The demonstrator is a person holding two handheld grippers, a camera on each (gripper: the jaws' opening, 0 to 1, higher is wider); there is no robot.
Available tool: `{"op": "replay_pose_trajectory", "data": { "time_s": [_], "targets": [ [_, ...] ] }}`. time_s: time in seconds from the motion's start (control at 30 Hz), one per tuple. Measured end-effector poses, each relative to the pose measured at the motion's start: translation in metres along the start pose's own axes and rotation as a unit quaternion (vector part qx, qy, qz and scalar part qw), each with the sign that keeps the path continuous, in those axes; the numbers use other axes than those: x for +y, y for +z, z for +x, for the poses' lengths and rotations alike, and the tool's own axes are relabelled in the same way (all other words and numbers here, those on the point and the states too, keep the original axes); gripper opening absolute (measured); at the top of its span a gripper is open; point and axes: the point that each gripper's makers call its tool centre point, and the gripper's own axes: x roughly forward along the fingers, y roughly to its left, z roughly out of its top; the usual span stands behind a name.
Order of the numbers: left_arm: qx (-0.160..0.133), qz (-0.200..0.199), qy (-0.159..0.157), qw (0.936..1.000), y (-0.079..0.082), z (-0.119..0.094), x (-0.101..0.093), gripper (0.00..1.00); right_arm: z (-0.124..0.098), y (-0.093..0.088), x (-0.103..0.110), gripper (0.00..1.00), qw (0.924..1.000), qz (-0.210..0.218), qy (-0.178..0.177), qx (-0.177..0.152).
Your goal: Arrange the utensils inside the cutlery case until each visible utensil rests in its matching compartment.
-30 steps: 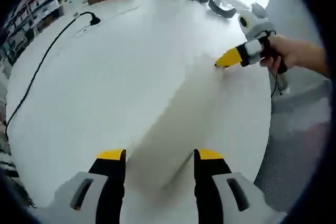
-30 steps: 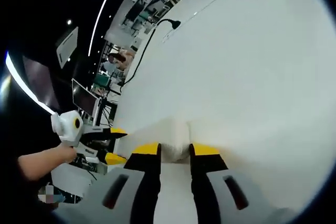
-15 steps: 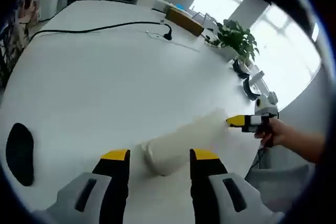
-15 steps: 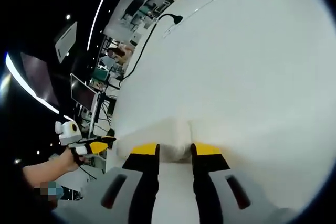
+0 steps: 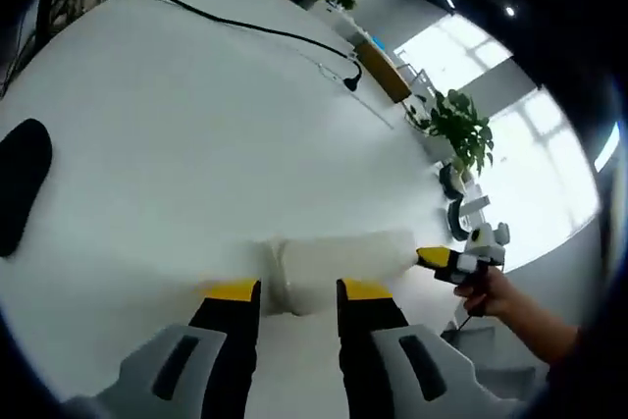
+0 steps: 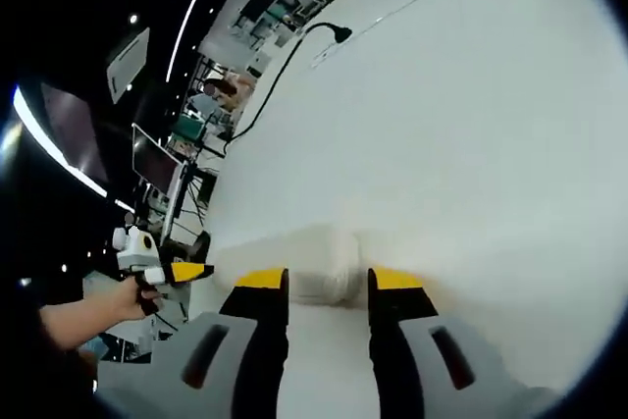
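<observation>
A long cream cutlery case (image 5: 343, 260) lies closed on the white round table (image 5: 196, 144); no utensils show. My left gripper (image 5: 299, 289) has its jaws drawn in tight around one end of the case. In the right gripper view the other end of the case (image 6: 319, 267) sits between the spread jaws of my right gripper (image 6: 329, 280). The right gripper (image 5: 435, 259), held in a hand, also reaches the case's far end in the left gripper view. At the left of the right gripper view, the left gripper (image 6: 186, 272) appears in a hand.
A flat black object (image 5: 20, 183) lies on the table at the left. A black cable (image 5: 245, 26) runs across the far side toward a wooden box (image 5: 378, 56) and a potted plant (image 5: 456, 130). Beyond the table edge stand shelves and monitors (image 6: 157, 179).
My left gripper has swung round along the case and its jaws have closed in on the case's end. My right gripper's jaws have spread a little wider around the other end.
</observation>
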Motion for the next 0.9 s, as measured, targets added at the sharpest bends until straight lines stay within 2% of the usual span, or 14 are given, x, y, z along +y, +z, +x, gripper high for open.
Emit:
{"op": "replay_pose_trajectory", "data": {
  "time_s": [0.1, 0.17, 0.23, 0.27, 0.33, 0.37, 0.43, 0.57, 0.73, 0.83, 0.9],
  "targets": [
    [-0.010, -0.019, -0.006, 0.9997, 0.003, 0.004, -0.002, 0.31, 0.002, 0.003, 0.002, 0.31, 1.0000, 0.006, 0.004, -0.003],
    [0.001, -0.001, 0.004, 1.0000, 0.000, 0.007, 0.001, 0.28, 0.003, 0.003, -0.001, 0.29, 0.9998, -0.016, -0.009, 0.006],
    [0.007, 0.019, 0.005, 0.9998, -0.002, 0.009, 0.002, 0.25, 0.002, -0.007, 0.004, 0.25, 0.9987, -0.041, -0.011, 0.030],
    [-0.001, 0.010, -0.001, 0.9999, 0.000, 0.009, 0.000, 0.26, 0.005, -0.004, 0.010, 0.25, 0.9991, -0.038, -0.004, 0.016],
    [0.005, 0.016, 0.000, 0.9999, -0.001, 0.011, -0.001, 0.27, 0.001, -0.010, 0.003, 0.25, 0.9984, -0.031, -0.015, 0.045],
    [0.005, 0.029, -0.002, 0.9996, -0.001, 0.011, 0.000, 0.27, 0.002, -0.010, 0.001, 0.25, 0.9982, -0.032, -0.013, 0.048],
    [0.018, 0.014, -0.004, 0.9997, -0.001, 0.012, 0.001, 0.26, 0.002, -0.009, -0.001, 0.24, 0.9981, -0.035, -0.012, 0.049],
    [0.023, 0.031, -0.006, 0.9992, -0.001, 0.012, 0.000, 0.25, 0.001, -0.011, -0.001, 0.23, 0.9981, -0.041, -0.013, 0.044],
    [0.023, 0.023, -0.001, 0.9995, -0.002, 0.012, 0.000, 0.24, -0.003, -0.015, 0.003, 0.22, 0.9988, -0.041, -0.015, 0.023],
    [0.031, 0.032, 0.002, 0.9990, -0.007, 0.009, -0.001, 0.25, -0.009, -0.022, 0.006, 0.22, 0.9987, -0.034, -0.019, 0.034],
    [0.022, 0.061, -0.003, 0.9979, -0.009, 0.008, -0.001, 0.25, -0.014, -0.028, 0.009, 0.23, 0.9984, -0.039, -0.020, 0.037]
  ]
}}
